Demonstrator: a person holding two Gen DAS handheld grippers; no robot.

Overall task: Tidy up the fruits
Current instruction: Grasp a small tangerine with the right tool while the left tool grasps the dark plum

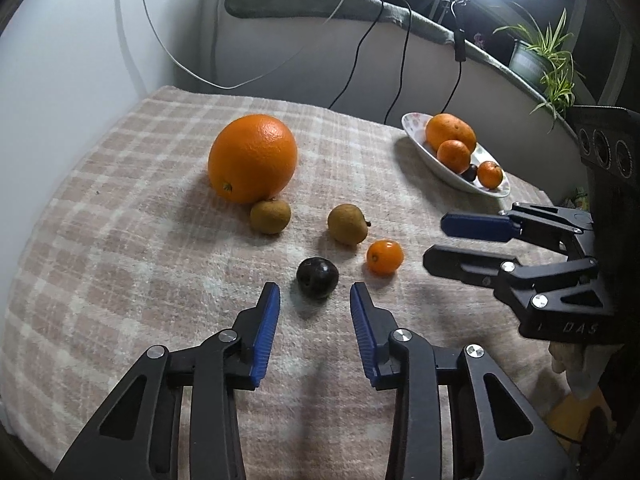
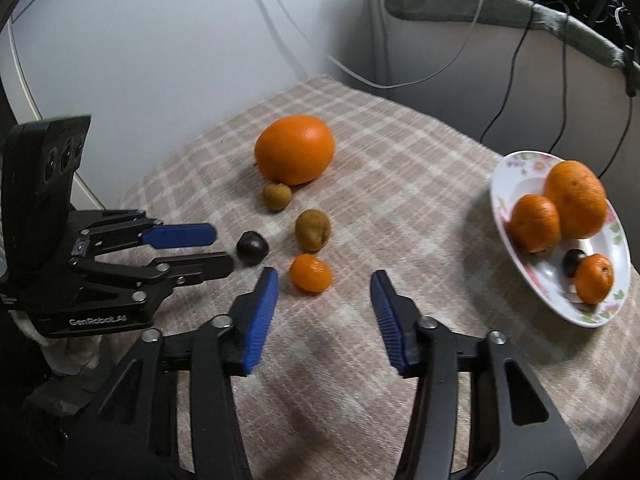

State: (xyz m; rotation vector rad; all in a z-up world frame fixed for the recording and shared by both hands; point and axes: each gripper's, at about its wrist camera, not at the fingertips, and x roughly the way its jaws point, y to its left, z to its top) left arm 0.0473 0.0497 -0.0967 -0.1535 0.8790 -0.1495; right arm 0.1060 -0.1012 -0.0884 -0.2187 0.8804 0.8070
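Five loose fruits lie on the checked cloth (image 1: pixel 120 240): a big orange (image 1: pixel 253 158) at the back; a brown fruit (image 1: pixel 270 216) touching its near side; a second brown fruit (image 1: pixel 348 224) a little to the right, apart from the first; a small orange (image 1: pixel 385 256) just beside that one; and a dark plum (image 1: pixel 317 275) nearest the left gripper (image 1: pixel 315 300). The left gripper's blue pads (image 1: pixel 267 332) stand apart with nothing between them; the plum sits just beyond the tips, in line with the gap, untouched. The right gripper (image 2: pixel 324 284) is likewise parted and empty; in its own view the small orange (image 2: pixel 311 274) lies just ahead of its left pad (image 2: pixel 262 316), not between the two. Seen from the left wrist, the right gripper (image 1: pixel 434 242) reaches in from the right edge, its tips near the small orange but clear of it. A flowered plate (image 2: pixel 516 176) stands well to the right on the cloth; it holds a large orange (image 2: pixel 576 204), a smaller one (image 2: pixel 534 222) against it, a small orange (image 2: pixel 594 278) at the near rim, and a dark fruit (image 2: pixel 573 260) beside that. Cables hang down the wall behind; a potted plant (image 1: pixel 540 60) stands on the ledge at the far right.
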